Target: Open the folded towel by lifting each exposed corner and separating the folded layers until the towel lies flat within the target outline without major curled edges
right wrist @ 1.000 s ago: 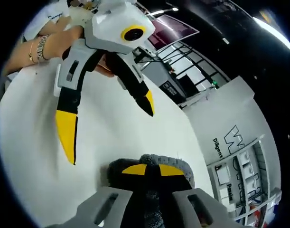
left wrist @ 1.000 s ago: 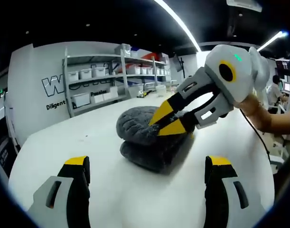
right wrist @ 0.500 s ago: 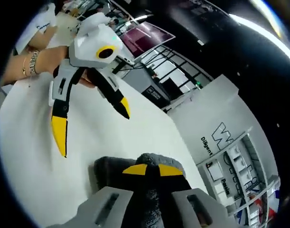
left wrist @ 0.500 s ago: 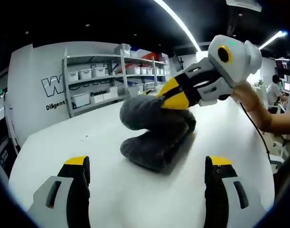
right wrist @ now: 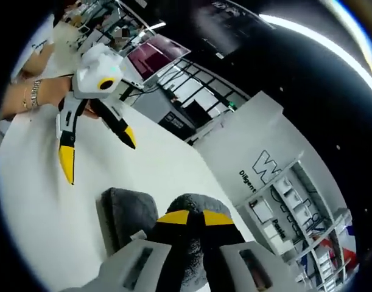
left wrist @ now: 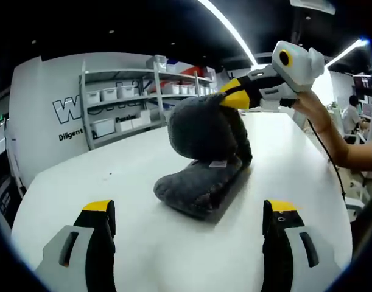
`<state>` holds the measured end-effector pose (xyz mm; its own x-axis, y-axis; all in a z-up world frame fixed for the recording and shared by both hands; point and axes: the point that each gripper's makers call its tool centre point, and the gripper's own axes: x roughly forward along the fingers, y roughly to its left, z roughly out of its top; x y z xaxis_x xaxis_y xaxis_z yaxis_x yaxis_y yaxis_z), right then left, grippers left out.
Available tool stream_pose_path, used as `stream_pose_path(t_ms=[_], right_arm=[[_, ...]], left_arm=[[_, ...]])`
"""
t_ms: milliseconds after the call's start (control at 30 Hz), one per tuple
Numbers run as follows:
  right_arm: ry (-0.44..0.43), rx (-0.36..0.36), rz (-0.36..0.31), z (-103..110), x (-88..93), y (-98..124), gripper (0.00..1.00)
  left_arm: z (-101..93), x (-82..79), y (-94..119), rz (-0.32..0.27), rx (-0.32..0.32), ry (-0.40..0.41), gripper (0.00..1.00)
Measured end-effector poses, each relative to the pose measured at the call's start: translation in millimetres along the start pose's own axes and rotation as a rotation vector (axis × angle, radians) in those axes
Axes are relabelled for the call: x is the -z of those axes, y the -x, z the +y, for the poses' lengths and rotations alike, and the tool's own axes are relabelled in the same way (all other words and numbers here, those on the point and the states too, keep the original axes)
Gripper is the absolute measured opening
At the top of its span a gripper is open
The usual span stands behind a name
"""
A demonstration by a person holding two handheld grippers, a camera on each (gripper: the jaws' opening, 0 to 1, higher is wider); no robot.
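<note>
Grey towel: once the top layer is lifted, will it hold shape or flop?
Likely floppy: the towel droops in a curve from the right gripper shut on its top layer. Probably grippy, not slippery, given the plush pile. The lower fold on the table lies flat, so it seems unlikely to drag along.

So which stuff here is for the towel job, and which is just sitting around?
For the job:
grey towel
right gripper, shut on the towel's top layer
left gripper, open
white table

Just around:
shelves with white bins
wall lettering
</note>
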<state>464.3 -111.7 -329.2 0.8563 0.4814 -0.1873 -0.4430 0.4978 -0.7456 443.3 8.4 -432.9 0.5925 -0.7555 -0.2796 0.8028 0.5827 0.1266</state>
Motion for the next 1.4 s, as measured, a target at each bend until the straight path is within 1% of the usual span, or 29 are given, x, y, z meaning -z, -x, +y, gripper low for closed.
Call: stream_pose_path(t_ms=[100, 133, 233, 367, 567, 733, 800, 1000, 1033, 1100, 1267, 1400], right_arm=[[-0.016, 0.020, 0.004, -13, 6.2, 5, 0.01], [-0.017, 0.023, 0.004, -15, 6.8, 6, 0.01], [-0.036, 0.058, 0.009, -30, 16.1, 16, 0.01], [-0.057, 0.083, 0.017, -40, 26.2, 25, 0.01], [-0.109, 0.129, 0.008, -56, 40.7, 41, 0.01], [-0.166, 0.156, -0.016, -65, 50.7, 53, 0.01], [-0.209, 0.176, -0.019, -69, 59.7, 57, 0.01], [-0.286, 0.215, -0.017, -77, 83.6, 69, 0.01], [-0.288, 0.215, -0.018, -78, 85.8, 71, 0.01], [-0.305, 0.216, -0.015, -80, 92.7, 76, 0.01], [-0.310, 0.238, 0.012, -83, 110.5, 88, 0.01], [-0.343, 0.245, 0.038, -87, 129.6, 95, 0.01]], left_arm=[[-0.4, 0.7, 0, 0.002, 0.000, 0.000, 0.99], [-0.5, 0.9, 0, 0.003, 0.000, -0.001, 0.99], [-1.7, 1.7, -1, 0.008, 0.003, -0.005, 0.99], [-1.3, 2.9, 0, 0.013, 0.004, -0.006, 0.99], [-1.6, 3.1, 0, 0.014, 0.004, -0.007, 0.99], [-2.0, 3.3, 0, 0.016, 0.004, -0.008, 0.99], [-2.2, 3.3, 0, 0.015, 0.004, -0.009, 0.99], [-2.9, 4.3, 0, 0.018, 0.006, -0.009, 0.99], [-3.0, 4.6, 0, 0.020, 0.007, -0.009, 0.99], [-3.1, 5.6, -1, 0.024, 0.007, -0.009, 0.99], [-5.0, 8.4, -2, 0.040, 0.013, -0.019, 0.99], [-8.4, 5.4, -2, 0.025, 0.028, -0.013, 0.99]])
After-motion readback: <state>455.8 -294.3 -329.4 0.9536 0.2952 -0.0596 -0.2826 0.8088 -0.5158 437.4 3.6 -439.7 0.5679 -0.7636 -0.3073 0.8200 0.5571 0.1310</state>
